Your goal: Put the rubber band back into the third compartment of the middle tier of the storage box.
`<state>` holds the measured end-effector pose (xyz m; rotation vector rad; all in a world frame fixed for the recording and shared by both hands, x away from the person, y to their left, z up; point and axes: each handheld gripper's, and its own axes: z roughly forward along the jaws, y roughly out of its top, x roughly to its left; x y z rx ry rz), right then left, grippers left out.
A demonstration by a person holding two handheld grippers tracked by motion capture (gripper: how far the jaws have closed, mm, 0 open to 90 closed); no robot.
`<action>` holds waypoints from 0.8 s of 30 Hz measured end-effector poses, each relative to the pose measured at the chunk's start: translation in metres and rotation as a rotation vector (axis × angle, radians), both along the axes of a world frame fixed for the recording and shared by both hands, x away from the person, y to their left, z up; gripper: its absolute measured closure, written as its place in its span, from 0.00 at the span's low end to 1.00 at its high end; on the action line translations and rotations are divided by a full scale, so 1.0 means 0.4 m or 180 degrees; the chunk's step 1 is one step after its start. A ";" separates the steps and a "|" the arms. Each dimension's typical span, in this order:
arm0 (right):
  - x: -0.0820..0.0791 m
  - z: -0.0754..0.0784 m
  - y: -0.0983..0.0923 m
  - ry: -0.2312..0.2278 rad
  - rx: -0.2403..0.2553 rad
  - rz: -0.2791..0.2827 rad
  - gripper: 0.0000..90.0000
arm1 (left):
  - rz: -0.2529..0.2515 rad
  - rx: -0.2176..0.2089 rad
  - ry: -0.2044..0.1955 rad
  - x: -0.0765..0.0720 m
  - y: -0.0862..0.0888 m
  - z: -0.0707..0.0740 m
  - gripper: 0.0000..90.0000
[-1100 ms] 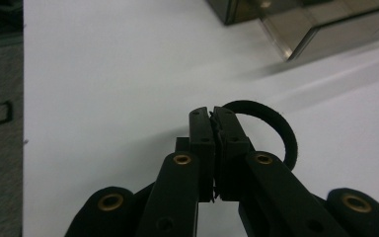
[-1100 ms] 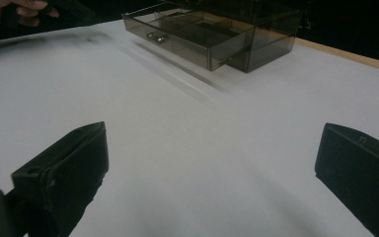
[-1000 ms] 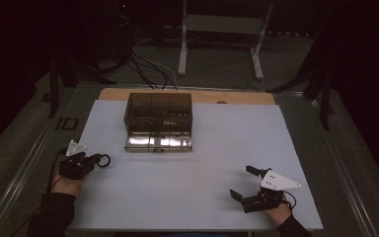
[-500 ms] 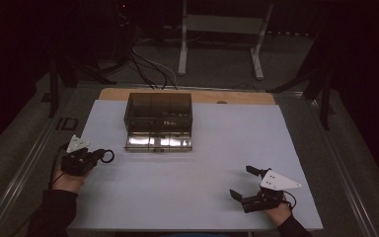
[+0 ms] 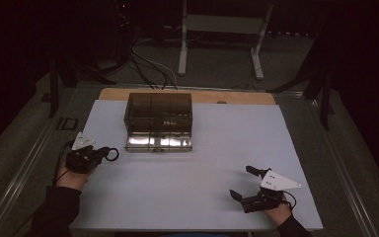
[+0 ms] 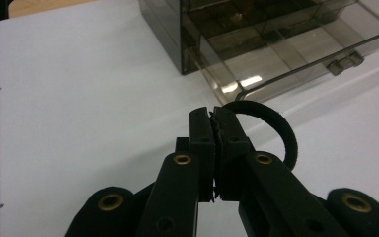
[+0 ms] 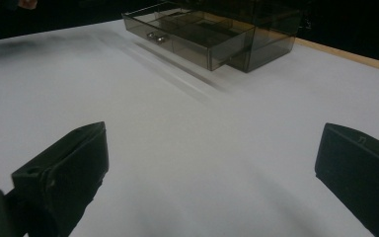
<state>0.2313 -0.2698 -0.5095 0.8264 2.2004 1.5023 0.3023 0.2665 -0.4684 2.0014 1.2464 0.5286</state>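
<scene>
We see a flat white rectangular tabletop (image 5: 227, 148) across the middle and lower part of the high view. A narrow strip of pale wooden board (image 5: 237, 97) shows along its far edge. Just left of centre, near that far edge, stands a smoky-brown see-through plastic box (image 5: 159, 111). Its bottom clear drawer (image 5: 158, 142) is pulled out toward the lower edge of the frame and split into compartments. Beyond the table, in the upper part of the frame, we see a grey floor (image 5: 355, 148), loose black cables (image 5: 148, 69) at upper left of centre, and a pale metal stand (image 5: 219, 24) at top centre.
</scene>
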 end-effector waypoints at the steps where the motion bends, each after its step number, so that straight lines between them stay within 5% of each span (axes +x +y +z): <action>1: 0.000 0.000 0.000 -0.0001 0.0000 0.0000 0.00 | 0.0000 0.0000 0.0000 0.000 0.000 0.000 1.00; 24: 0.000 0.000 -0.001 -0.0004 0.0001 0.0002 0.00 | -0.0215 0.0033 -0.0013 0.033 -0.061 0.027 1.00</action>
